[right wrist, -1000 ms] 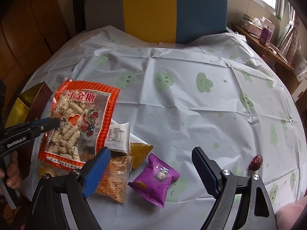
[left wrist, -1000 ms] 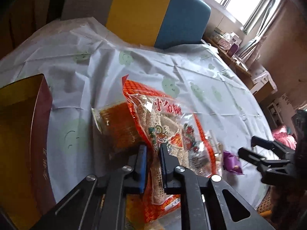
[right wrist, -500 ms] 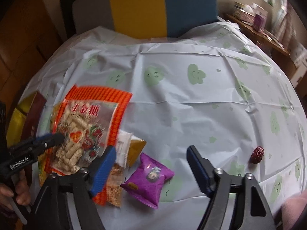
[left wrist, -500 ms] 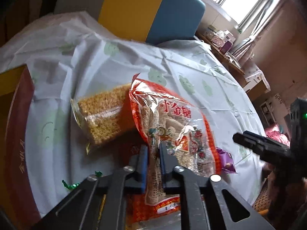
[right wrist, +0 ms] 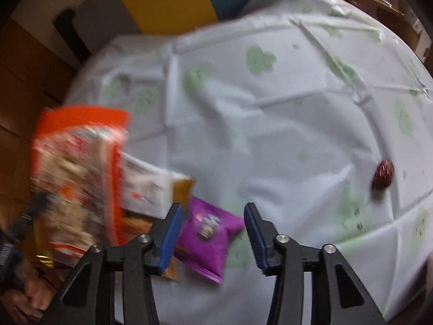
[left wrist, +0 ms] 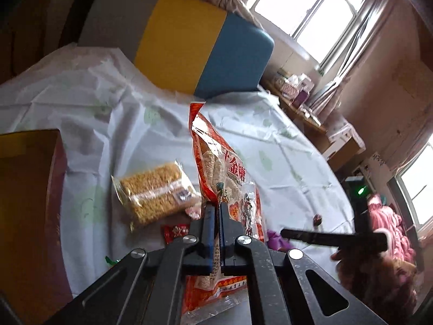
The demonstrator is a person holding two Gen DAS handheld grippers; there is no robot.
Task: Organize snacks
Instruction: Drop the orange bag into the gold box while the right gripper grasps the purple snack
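Note:
My left gripper (left wrist: 216, 211) is shut on the edge of a large orange snack bag (left wrist: 224, 178) and holds it lifted and tilted above the table; the bag shows blurred in the right wrist view (right wrist: 78, 168). My right gripper (right wrist: 213, 216) is open, its fingers on either side of a purple snack packet (right wrist: 208, 230) lying on the white cloth. A clear pack of golden puffed snack (left wrist: 157, 192) lies uncovered left of the lifted bag. A white packet (right wrist: 146, 187) and a gold one (right wrist: 182, 189) lie beside the purple packet.
A dark red and gold box (left wrist: 27, 203) stands at the table's left edge. A small red wrapped candy (right wrist: 383, 174) lies to the right on the cloth. A small red packet (left wrist: 174, 231) lies near my left fingers. A yellow and blue chair back (left wrist: 203, 46) stands behind the table.
My left gripper has lifted the orange bag higher and tilted it upright, uncovering the golden puffed pack. My right gripper has moved down and closer around the purple packet.

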